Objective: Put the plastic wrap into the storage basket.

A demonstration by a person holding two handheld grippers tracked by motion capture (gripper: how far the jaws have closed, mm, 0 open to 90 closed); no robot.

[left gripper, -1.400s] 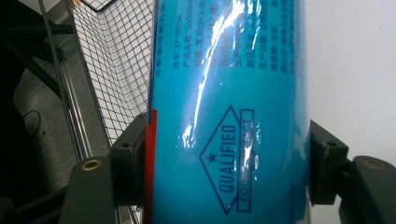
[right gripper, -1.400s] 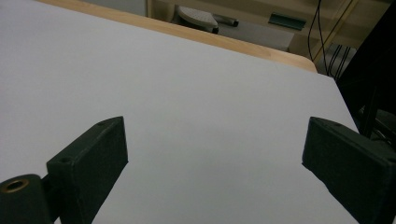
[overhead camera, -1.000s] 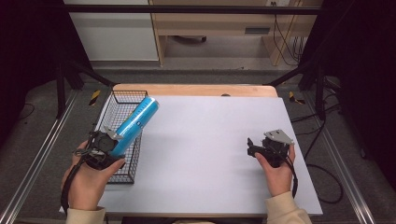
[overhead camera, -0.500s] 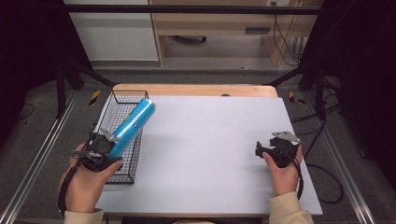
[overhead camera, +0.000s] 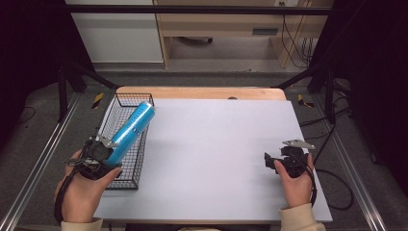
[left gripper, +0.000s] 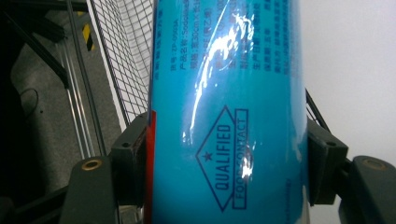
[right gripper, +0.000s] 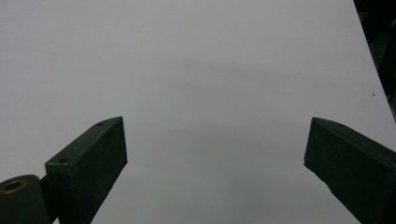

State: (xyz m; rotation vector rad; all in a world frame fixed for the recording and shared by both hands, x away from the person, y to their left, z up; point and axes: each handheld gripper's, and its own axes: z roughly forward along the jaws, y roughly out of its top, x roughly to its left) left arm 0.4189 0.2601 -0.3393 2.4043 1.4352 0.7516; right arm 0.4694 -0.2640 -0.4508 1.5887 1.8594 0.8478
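Reading "QUALIFIED FOOD CONTACT" on tube (left gripper: 226,112), left gripper view; left hand-held gripper (overhead camera: 98,155) clamps it, angled over basket (overhead camera: 126,139). Right hand-held gripper (overhead camera: 279,161) wide open, empty, above desk (overhead camera: 216,144).

a white-topped table (overhead camera: 216,159) with a wooden far edge; a black wire basket (overhead camera: 126,144) sits at its left

A glossy blue cylinder (overhead camera: 130,131) printed "QUALIFIED FOOD CONTACT" in a diamond slants up over the black wire basket (overhead camera: 126,144) at the desk's left edge, its lower end clamped in the left tongs (overhead camera: 98,153)
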